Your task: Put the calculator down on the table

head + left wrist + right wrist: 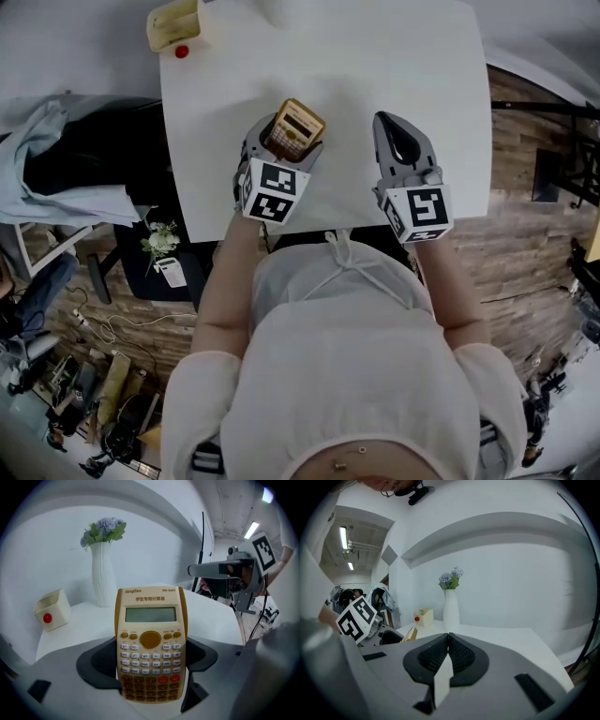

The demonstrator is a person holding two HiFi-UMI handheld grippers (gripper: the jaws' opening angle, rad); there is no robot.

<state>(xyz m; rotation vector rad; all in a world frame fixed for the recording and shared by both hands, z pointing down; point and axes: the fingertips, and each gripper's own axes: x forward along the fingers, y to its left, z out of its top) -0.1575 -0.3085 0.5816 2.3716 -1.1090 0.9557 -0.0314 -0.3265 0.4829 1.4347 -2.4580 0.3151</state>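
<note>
**Operator:** What have I got in hand?

**Spotter:** Your left gripper [151, 663] is clamped on the tan-and-cream plastic scientific calculator [151, 620]. Its dark pads [107, 660] press the two long edges at the lower keypad. The screen end stands up clear of the gripper, keys facing your camera.

**Operator:** And the other side?

**Spotter:** Your right gripper [448, 641] has its jaws pressed together on nothing. It hovers over the white tabletop [375, 56], apart from the calculator.

**Operator:** Where is the calculator relative to the tabletop?

**Spotter:** It is raised above the near left part, by the head view. I cannot see its bottom edge touching anything.

**Operator:** How will it handle?

**Spotter:** I judge it light and rigid, with a smooth shell that could slip between the pads if you ease off early. The side edges are the right hold, since they keep pressure off the keys and the screen. Lay it flat on its back and open only once it rests.

**Operator:** Anything in the way?

**Spotter:** The white ribbed vase of blue-grey flowers [103, 573] and the cream box with a red button [51, 612] sit well apart, at the far end.
</note>
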